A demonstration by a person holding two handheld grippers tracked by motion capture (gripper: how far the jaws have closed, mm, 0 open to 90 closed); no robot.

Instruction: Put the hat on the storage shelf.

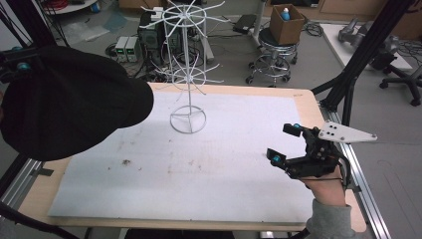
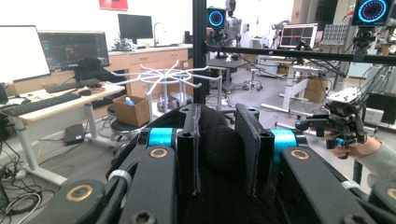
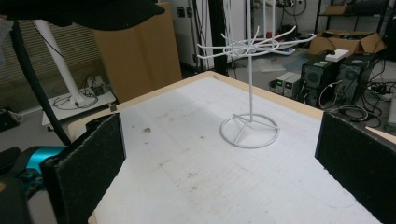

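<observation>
High view: left hand-held gripper (image 1: 20, 64) clamps black cap (image 1: 69, 102) aloft.

All views share the white rack (image 1: 188, 69)

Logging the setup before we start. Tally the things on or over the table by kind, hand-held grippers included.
Black cap: 1
White wire rack: 1
White table mat: 1
Hand-held grippers: 2, left hand-held gripper clamping the cap, right hand-held gripper open
Total: 5
</observation>
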